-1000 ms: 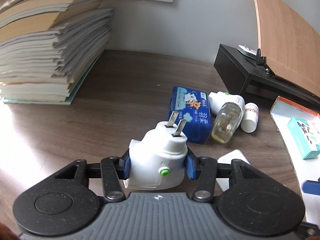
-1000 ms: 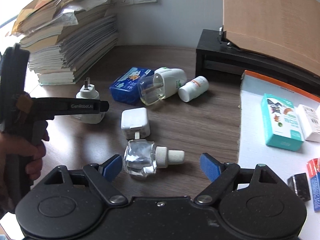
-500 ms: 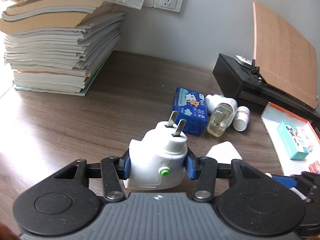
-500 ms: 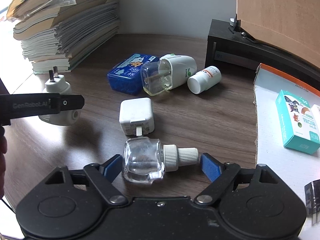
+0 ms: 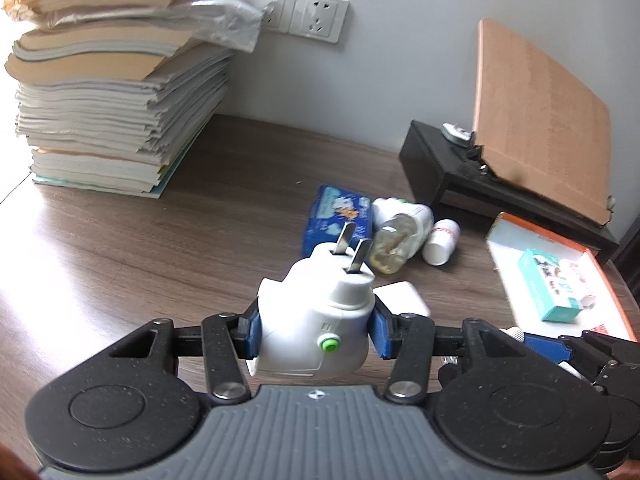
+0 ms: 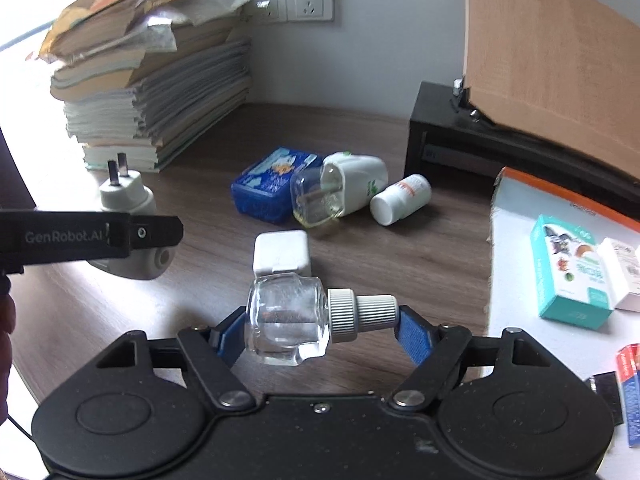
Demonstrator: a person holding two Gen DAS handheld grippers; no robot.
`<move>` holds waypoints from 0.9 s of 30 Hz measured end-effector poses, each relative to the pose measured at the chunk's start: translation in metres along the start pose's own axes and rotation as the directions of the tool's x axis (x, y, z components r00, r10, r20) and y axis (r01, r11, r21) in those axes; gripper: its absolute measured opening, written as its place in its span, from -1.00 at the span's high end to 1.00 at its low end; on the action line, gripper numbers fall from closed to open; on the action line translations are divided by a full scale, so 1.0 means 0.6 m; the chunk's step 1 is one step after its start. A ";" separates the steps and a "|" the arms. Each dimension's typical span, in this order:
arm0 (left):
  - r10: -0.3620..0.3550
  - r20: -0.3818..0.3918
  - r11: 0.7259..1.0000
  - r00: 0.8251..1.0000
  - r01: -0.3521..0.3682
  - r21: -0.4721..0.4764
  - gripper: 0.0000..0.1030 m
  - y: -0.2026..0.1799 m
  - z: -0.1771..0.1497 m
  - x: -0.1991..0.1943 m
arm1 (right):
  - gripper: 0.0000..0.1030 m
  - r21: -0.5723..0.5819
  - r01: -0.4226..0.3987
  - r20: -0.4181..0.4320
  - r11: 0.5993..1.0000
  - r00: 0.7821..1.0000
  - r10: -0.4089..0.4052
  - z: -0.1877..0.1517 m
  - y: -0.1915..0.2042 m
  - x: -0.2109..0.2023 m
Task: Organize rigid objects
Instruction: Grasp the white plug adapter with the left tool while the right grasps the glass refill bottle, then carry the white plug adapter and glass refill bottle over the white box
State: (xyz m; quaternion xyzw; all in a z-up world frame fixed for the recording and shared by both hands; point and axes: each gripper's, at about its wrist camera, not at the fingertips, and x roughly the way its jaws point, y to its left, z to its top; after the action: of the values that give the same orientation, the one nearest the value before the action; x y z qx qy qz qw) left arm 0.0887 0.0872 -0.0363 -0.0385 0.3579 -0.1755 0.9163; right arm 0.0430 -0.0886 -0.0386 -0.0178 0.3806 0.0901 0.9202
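My left gripper (image 5: 314, 326) is shut on a white plug-in device (image 5: 316, 320) with two prongs and a green button, held above the desk; it also shows in the right wrist view (image 6: 128, 208). My right gripper (image 6: 320, 330) is shut on a clear glass bottle (image 6: 286, 322) with a white cap, held sideways between its blue pads. On the desk lie a white charger cube (image 6: 282, 254), a blue box (image 6: 268, 190), a white vaporizer with a bottle (image 6: 340, 190) and a small white pill bottle (image 6: 402, 200).
A tall stack of papers (image 5: 112, 100) stands at the back left under wall sockets (image 5: 318, 16). A black stand (image 5: 480, 176) with a cardboard sheet is at the back right. A white tray (image 6: 520, 272) with small boxes lies at the right.
My right gripper has closed on the glass bottle and lifted it. My left gripper has risen and pulled back with the plug-in device in it.
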 end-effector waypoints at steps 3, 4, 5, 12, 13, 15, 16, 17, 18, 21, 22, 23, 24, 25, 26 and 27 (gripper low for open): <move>-0.013 0.011 1.000 1.000 0.013 0.009 0.02 -0.022 0.002 -0.014 | -0.79 0.017 0.017 0.020 1.000 1.000 -0.017 0.004 -0.017 -0.029; -0.018 0.015 1.000 1.000 0.017 0.013 0.02 -0.030 0.003 -0.018 | -0.79 0.025 0.021 0.026 0.999 0.999 -0.021 0.004 -0.023 -0.040; -0.024 0.016 1.000 1.000 0.023 0.013 0.02 -0.038 0.003 -0.022 | -0.79 0.033 0.024 0.033 0.999 0.999 -0.025 0.005 -0.030 -0.051; -0.088 0.018 0.995 0.996 0.087 0.047 0.01 -0.113 0.003 -0.041 | -0.79 0.094 0.078 0.075 0.993 0.994 -0.085 0.000 -0.093 -0.124; -0.098 0.018 0.994 0.995 0.097 0.056 0.01 -0.125 0.003 -0.042 | -0.79 0.105 0.088 0.081 0.991 0.992 -0.097 -0.002 -0.105 -0.134; -0.122 0.016 0.990 0.992 0.120 0.072 0.02 -0.152 0.004 -0.044 | -0.79 0.129 0.107 0.092 0.986 0.989 -0.119 -0.007 -0.129 -0.154; -0.133 0.014 0.988 0.991 0.131 0.080 0.01 -0.165 0.004 -0.044 | -0.79 0.142 0.119 0.095 0.983 0.987 -0.133 -0.009 -0.142 -0.163; -0.142 0.009 0.986 0.990 0.141 0.086 0.01 -0.178 0.005 -0.043 | -0.79 0.156 0.129 0.097 0.979 0.985 -0.145 -0.012 -0.155 -0.171; -0.153 0.003 0.984 0.988 0.152 0.091 0.01 -0.193 0.005 -0.041 | -0.79 0.170 0.138 0.101 0.976 0.982 -0.157 -0.015 -0.168 -0.179; -0.178 -0.007 0.977 0.984 0.178 0.114 0.01 -0.234 0.005 -0.037 | -0.79 0.208 0.170 0.111 0.963 0.974 -0.196 -0.025 -0.206 -0.202; -0.187 -0.011 0.975 0.982 0.187 0.122 0.01 -0.247 0.005 -0.036 | -0.79 0.223 0.178 0.114 0.958 0.972 -0.207 -0.028 -0.219 -0.209; -0.196 -0.015 0.972 0.980 0.196 0.128 0.01 -0.260 0.005 -0.034 | -0.79 0.236 0.187 0.116 0.954 0.969 -0.218 -0.030 -0.231 -0.215; -0.202 -0.020 0.970 0.979 0.203 0.135 0.01 -0.274 0.005 -0.033 | -0.79 0.248 0.195 0.117 0.949 0.966 -0.229 -0.033 -0.242 -0.221; -0.205 -0.023 0.968 0.978 0.206 0.142 0.01 -0.287 0.003 -0.032 | -0.79 0.259 0.201 0.119 0.945 0.964 -0.238 -0.035 -0.253 -0.226; -0.208 -0.028 0.966 0.978 0.210 0.149 0.01 -0.299 0.003 -0.029 | -0.79 0.268 0.206 0.120 0.941 0.962 -0.245 -0.037 -0.263 -0.232; -0.211 -0.033 0.965 0.977 0.213 0.154 0.01 -0.310 0.002 -0.027 | -0.79 0.276 0.210 0.122 0.938 0.960 -0.251 -0.039 -0.272 -0.236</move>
State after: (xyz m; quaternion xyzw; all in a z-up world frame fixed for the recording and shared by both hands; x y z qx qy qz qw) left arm 0.0236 -0.0813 0.0116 -0.0033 0.3441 -0.3003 0.8896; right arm -0.0422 -0.2732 0.0387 0.0655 0.3117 -0.0682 0.9455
